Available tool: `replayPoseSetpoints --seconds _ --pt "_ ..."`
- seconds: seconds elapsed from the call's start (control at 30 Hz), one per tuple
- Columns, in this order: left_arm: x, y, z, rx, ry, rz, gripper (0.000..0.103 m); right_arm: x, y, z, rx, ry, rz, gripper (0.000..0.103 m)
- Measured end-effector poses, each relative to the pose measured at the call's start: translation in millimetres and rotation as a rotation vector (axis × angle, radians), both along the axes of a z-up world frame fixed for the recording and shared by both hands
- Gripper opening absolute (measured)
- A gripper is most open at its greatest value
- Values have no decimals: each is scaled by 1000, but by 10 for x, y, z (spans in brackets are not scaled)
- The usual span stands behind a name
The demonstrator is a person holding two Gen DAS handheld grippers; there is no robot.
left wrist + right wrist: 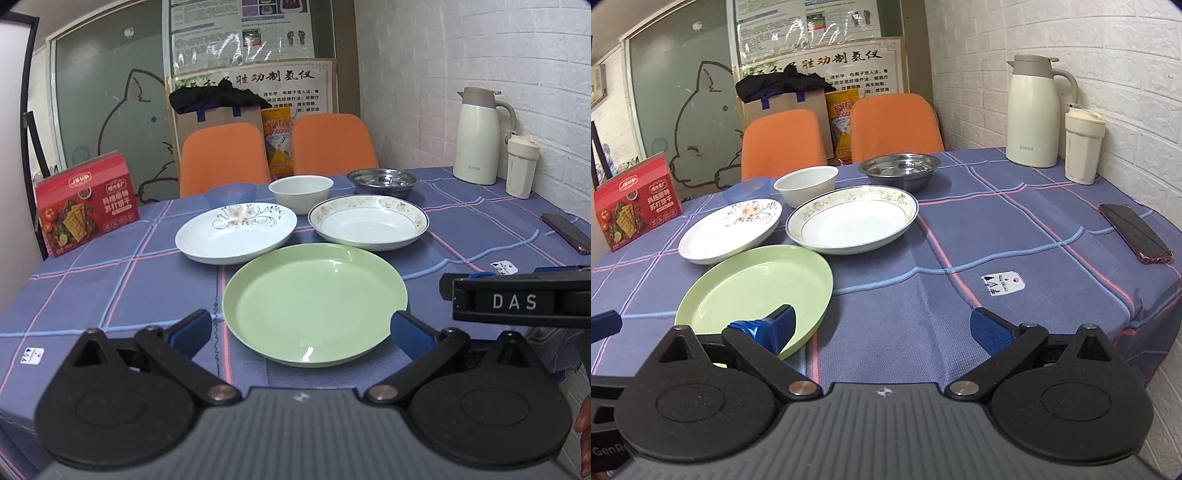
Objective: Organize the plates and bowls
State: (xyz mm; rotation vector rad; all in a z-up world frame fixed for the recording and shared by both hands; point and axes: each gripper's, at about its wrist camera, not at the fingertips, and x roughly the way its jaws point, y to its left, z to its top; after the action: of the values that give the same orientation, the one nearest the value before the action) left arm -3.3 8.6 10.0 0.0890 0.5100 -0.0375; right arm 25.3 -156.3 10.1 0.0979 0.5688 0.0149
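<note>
Our left gripper (301, 334) hangs spread and empty, the green plate (314, 302) on the desk (110, 288) straight ahead between its fingers. Our right gripper (882, 332), also spread and empty, has that plate off to its left, so we judge the left nearer.

On the table (110, 295), the nearest plate (314, 302) lay before two plates side by side (236, 230) (369, 221); three bowls (231, 194) (301, 192) (382, 181) stood behind them. The jug (476, 136) and cup (521, 166) stood far right, the box (86, 206) far left.
</note>
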Motion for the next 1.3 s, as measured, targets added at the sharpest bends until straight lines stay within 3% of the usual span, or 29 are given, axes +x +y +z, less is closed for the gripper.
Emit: replayPoseSetpoints --seconds 0.33,0.5,0.7,0.93,1.1,1.2,1.3 --pt "463 406 -55 -6 120 67 102 479 0 -194 -31 136 -24 89" --pt "780 753 -69 -91 180 139 102 730 175 -255 -27 174 40 89" --pt "1090 772 -155 -73 221 153 102 944 432 -370 -41 225 138 89" --pt "1358 737 -281 -88 266 112 102 1024 490 -393 -74 199 152 89" --pt "1427 769 -370 -85 301 68 102 923 438 -467 -84 104 203 91" --pt "1449 775 -404 -113 313 29 100 963 481 -432 -83 128 188 90" --pt "1458 777 -420 -98 293 34 100 960 564 -424 -75 134 254 90"
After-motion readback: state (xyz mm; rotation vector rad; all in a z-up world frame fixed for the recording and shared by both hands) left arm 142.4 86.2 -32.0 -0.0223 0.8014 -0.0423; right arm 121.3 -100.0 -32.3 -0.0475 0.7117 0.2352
